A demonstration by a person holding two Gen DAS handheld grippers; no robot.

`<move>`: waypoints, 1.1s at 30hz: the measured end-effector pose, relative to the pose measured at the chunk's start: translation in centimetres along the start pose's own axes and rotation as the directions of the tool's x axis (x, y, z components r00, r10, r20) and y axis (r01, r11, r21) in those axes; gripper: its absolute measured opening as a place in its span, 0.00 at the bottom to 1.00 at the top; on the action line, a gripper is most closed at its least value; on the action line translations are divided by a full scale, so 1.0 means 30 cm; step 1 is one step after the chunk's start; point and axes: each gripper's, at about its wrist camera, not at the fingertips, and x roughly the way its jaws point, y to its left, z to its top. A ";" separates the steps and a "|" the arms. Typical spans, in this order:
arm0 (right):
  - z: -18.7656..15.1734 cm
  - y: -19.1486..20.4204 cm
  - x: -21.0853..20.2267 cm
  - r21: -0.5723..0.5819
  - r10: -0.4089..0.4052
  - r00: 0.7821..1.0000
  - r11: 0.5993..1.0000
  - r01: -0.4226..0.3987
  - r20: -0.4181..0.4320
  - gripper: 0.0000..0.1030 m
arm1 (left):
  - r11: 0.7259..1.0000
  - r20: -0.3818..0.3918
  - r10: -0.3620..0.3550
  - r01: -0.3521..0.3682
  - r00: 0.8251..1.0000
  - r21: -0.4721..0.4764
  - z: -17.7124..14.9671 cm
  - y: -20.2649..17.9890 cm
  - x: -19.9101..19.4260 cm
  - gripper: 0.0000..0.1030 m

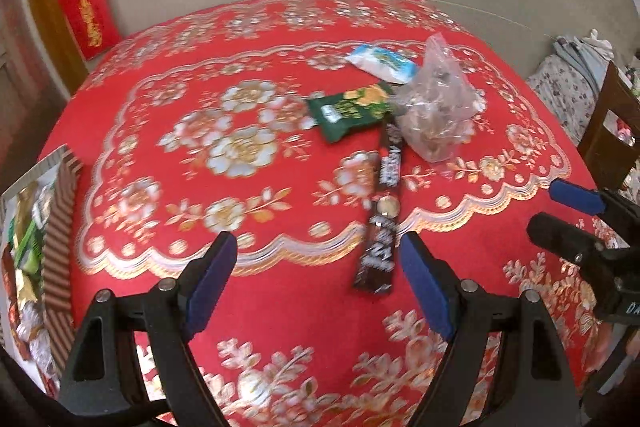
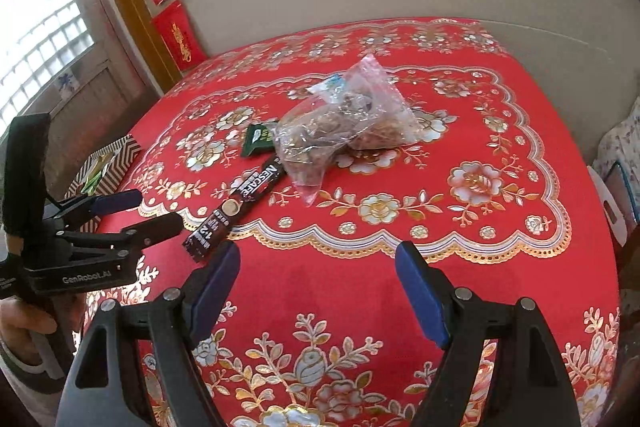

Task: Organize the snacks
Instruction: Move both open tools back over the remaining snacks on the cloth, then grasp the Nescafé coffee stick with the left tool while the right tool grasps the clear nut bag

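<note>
Snacks lie on the red flowered tablecloth (image 1: 280, 307): a black Nescafe stick (image 1: 380, 215), a green packet (image 1: 352, 109), a white-and-blue packet (image 1: 384, 61) and a clear bag of brown snacks (image 1: 436, 107). My left gripper (image 1: 320, 279) is open and empty, just short of the stick's near end. My right gripper (image 2: 316, 291) is open and empty, above bare cloth in front of the clear bag (image 2: 344, 123). The stick (image 2: 236, 203) and green packet (image 2: 258, 139) also show in the right wrist view.
A striped box (image 1: 58, 251) holding several wrapped snacks sits at the table's left edge; it also shows in the right wrist view (image 2: 108, 167). Each gripper shows in the other's view: the right one (image 1: 560, 215), the left one (image 2: 140, 215). A wooden chair (image 1: 612, 131) stands to the right.
</note>
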 end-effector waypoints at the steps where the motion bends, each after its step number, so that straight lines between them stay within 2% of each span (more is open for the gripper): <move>1: 0.002 -0.004 0.002 0.003 0.003 1.000 1.000 -0.003 -0.001 0.78 | 1.000 -0.008 -0.006 0.006 1.000 0.005 0.009 -0.011 0.012 0.81; 16: 0.041 -0.062 0.008 0.037 -0.004 1.000 0.999 0.004 0.005 0.78 | 0.996 -0.082 -0.090 0.091 0.993 0.006 0.098 -0.086 0.151 0.81; 33: 0.078 -0.083 0.039 0.061 -0.019 1.000 0.998 0.019 -0.007 0.78 | 0.996 -0.103 -0.068 0.073 0.992 0.044 0.127 -0.112 0.208 0.81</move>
